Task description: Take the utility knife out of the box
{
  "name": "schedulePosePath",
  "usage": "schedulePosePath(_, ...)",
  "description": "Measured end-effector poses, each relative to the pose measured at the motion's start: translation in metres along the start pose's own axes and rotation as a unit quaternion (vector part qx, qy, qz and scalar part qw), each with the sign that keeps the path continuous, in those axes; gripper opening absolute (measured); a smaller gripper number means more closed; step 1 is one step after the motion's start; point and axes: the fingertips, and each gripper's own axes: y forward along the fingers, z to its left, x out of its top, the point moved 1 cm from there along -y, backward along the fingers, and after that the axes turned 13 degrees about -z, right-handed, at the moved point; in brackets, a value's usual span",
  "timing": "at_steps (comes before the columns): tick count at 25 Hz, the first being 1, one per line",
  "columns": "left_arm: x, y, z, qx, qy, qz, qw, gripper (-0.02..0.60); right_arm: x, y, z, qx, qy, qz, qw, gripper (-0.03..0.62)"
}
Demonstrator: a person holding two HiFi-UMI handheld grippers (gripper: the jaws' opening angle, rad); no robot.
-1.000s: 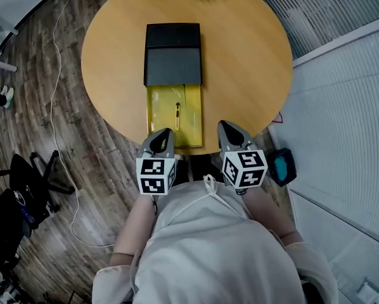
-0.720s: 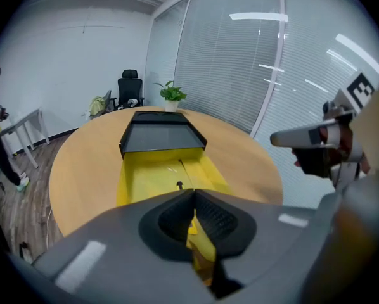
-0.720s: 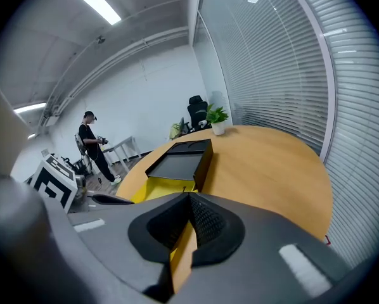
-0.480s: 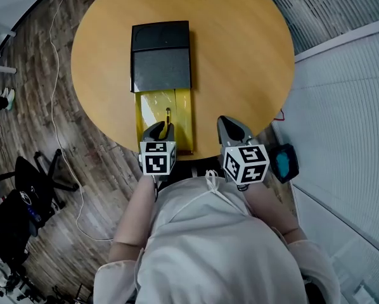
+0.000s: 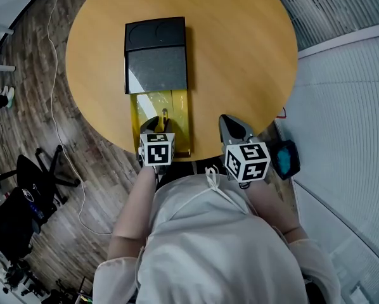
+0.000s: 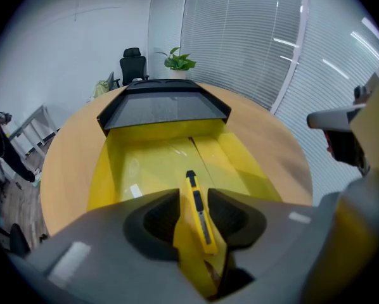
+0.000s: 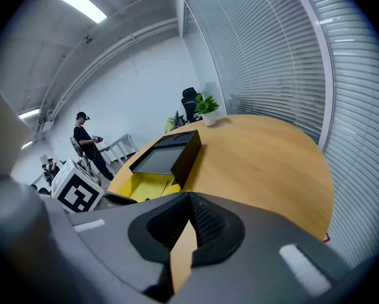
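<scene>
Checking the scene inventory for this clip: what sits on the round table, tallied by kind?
Box: 1
Utility knife: 1
Potted plant: 1
Total: 3

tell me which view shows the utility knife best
The left gripper view: the utility knife lies close up, nearly full length, between the left gripper's opening jaws. The head view shows only a thin sliver beyond that gripper. In the right gripper view it is too small to tell.
</scene>
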Motion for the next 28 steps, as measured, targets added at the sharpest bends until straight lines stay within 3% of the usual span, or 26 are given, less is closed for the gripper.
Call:
schedulePosePath(5, -0.009, 0.005, 0.001, 0.003, -0.006, 0.022, 0.9997, 0.123, -0.001, 0.004, -0.007, -0.002, 0.004, 0.002, 1.000, 0.000)
schedulePosePath(15, -0.009, 0.005, 0.001, -0.001, 0.013, 0.025, 0.9996, 0.113, -0.006, 0.003, -0.006, 0.004, 0.013, 0.006, 1.000, 0.000)
schedulePosePath(20, -0.008, 0.004, 0.006, -0.009, 0.012, 0.027, 0.9995, 0.068, -0.005, 0.003, -0.001, 0.008, 0.012, 0.007, 1.000, 0.000)
schedulePosePath(28, -0.008, -0.001, 0.004, -0.028, 0.052, 0.029, 0.9978, 0.066, -0.002, 0.000, 0.015, 0.016, 0.001, 0.014, 1.000, 0.000)
